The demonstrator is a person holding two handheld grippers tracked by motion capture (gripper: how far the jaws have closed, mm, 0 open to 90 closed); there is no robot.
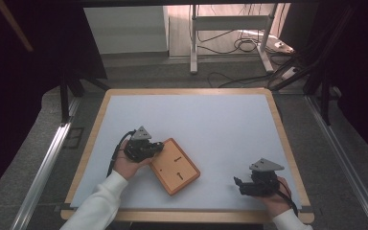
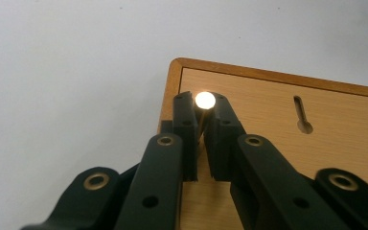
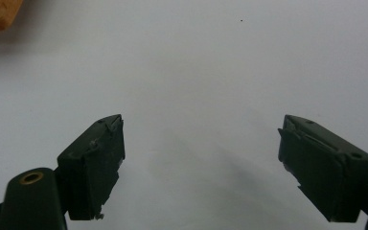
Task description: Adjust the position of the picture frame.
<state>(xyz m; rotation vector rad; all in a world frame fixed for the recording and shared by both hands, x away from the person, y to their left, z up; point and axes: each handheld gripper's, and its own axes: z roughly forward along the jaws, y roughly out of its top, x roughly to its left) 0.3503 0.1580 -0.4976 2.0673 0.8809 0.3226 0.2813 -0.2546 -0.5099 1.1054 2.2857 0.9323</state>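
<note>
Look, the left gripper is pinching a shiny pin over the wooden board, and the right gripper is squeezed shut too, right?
Not quite: the right gripper is open, its fingers wide apart over the white table, as the right gripper view shows. The left gripper does pinch the pin over the wooden board.

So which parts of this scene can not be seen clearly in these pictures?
- Thin brass-coloured pin with a bright round head: in the left gripper view its shaft is hidden between the fingers, its head is glare.
- Flat orange-brown wooden board with keyhole slots: cut off by that view's right edge.
- Slots: too small in the high view.
</note>
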